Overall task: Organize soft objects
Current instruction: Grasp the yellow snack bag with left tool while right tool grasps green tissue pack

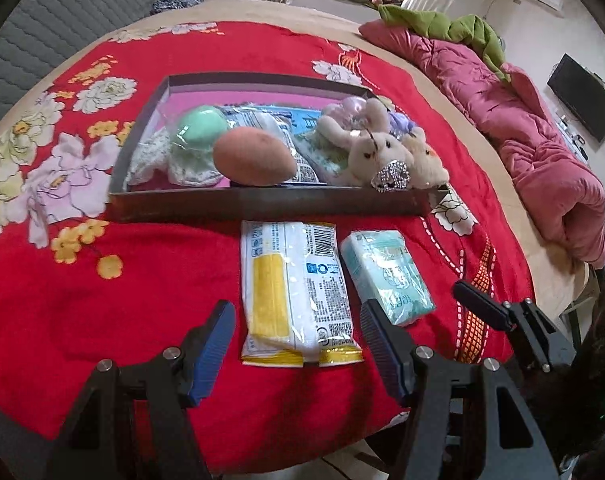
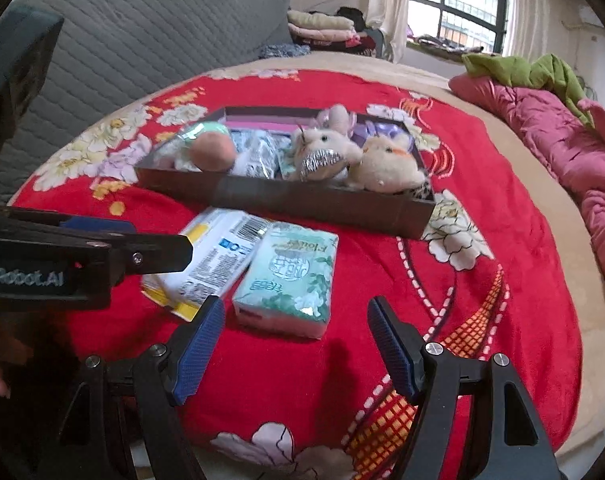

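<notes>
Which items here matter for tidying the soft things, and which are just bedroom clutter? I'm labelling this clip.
Job items: yellow-and-white packet, green tissue pack, box holding plush toys and the orange sponge egg.

Lying about: pink quilt, green cloth, folded laundry stack.

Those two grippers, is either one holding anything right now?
No. The left gripper is open around the yellow-striped pack without touching; the right gripper is open and empty.

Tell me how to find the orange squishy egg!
Look at the dark box on the red flowered blanket. Near its front wall lies the orange egg, beside a mint-green egg. It is the only orange one, bare, not plastic-wrapped.
</notes>
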`<state>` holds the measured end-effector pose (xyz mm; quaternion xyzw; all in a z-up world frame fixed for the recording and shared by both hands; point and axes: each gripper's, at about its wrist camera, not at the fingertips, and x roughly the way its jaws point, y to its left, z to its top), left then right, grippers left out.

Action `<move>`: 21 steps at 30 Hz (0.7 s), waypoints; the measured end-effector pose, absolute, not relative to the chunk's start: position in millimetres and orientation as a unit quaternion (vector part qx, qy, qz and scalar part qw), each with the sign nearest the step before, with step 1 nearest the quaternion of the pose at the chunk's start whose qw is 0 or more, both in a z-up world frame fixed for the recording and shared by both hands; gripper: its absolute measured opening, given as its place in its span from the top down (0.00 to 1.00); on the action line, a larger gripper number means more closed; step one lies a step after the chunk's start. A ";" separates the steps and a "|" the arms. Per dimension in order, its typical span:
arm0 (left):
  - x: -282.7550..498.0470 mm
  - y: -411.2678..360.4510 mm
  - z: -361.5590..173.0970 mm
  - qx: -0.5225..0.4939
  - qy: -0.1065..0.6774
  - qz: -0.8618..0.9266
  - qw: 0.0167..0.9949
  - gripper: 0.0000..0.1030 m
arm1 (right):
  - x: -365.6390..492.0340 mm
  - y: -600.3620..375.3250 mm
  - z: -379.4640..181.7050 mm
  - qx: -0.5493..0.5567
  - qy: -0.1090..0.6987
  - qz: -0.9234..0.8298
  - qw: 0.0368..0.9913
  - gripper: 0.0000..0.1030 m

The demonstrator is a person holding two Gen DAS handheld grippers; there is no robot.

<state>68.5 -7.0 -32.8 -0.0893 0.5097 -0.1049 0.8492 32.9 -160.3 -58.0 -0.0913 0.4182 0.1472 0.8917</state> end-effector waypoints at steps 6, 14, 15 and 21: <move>77.8 -11.0 -45.5 -0.093 0.522 -0.108 0.841 0.37 | 49.8 -157.6 -73.5 -0.091 0.424 0.128 0.892 0.27; 92.7 -16.5 -57.0 -0.090 0.527 -0.105 0.838 0.29 | 70.5 -175.3 -83.5 -0.084 0.428 0.103 0.894 0.24; 94.6 -17.2 -58.2 -0.089 0.528 -0.103 0.838 0.29 | 71.0 -176.6 -83.7 -0.090 0.428 0.109 0.893 0.24; 107.1 -29.6 -67.4 -0.063 0.539 -0.096 0.834 0.23 | 69.6 -174.3 -83.5 -0.109 0.413 0.133 0.894 0.23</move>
